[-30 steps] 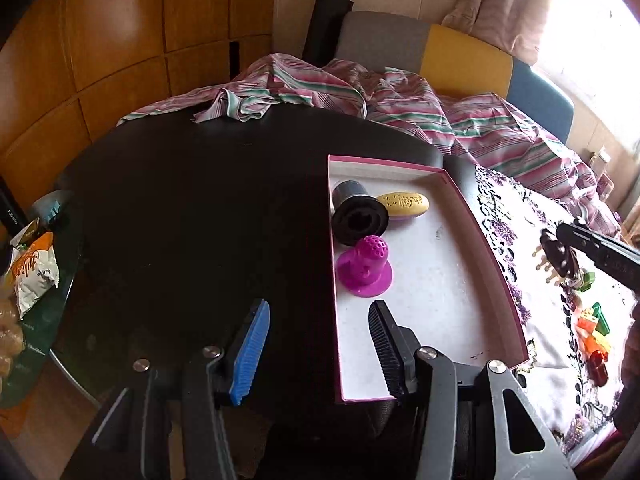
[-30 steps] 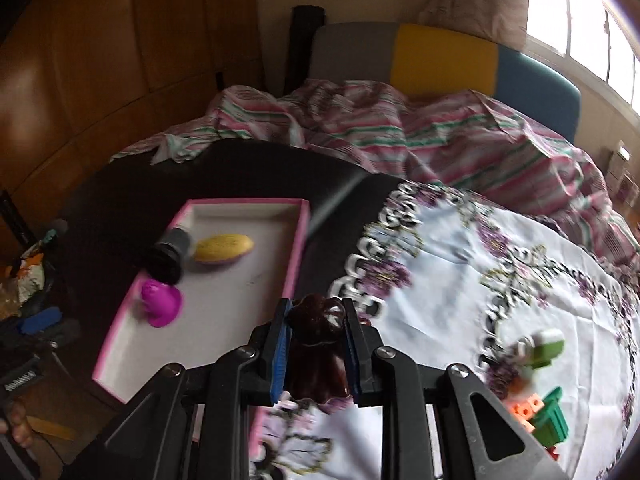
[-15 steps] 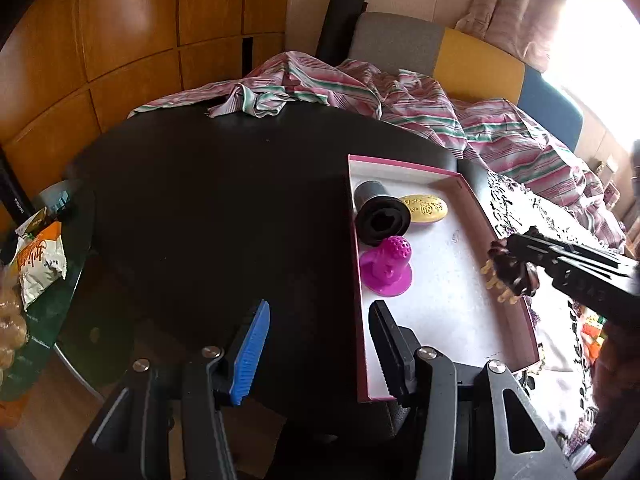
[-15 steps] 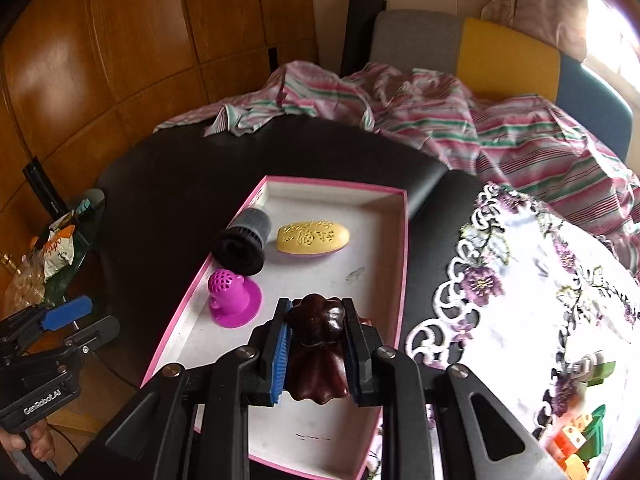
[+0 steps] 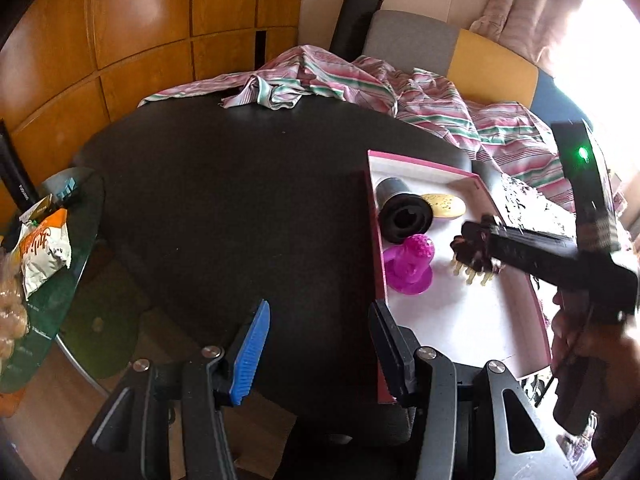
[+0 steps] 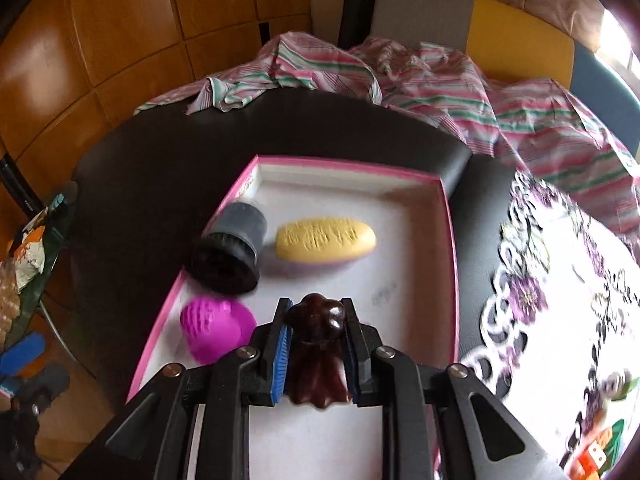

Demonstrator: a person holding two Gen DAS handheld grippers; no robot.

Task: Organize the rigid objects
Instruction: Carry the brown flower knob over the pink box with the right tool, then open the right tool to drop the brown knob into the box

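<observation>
Holding three pieces, tray [image 6: 448,216]; claw [image 6: 316,344] seemingly grips one.

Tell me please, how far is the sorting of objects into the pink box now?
Done: three things already lie in the pink box: a black cylinder, a yellow oval piece and a magenta piece. In hand: the right gripper holds a dark brown brush above the box floor, not released. The left gripper is open and empty. Left: coloured blocks on the floral cloth.

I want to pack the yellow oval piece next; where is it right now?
The yellow oval piece lies inside the pink-rimmed tray, toward its far end, right beside the black cylinder in the right wrist view.
</observation>
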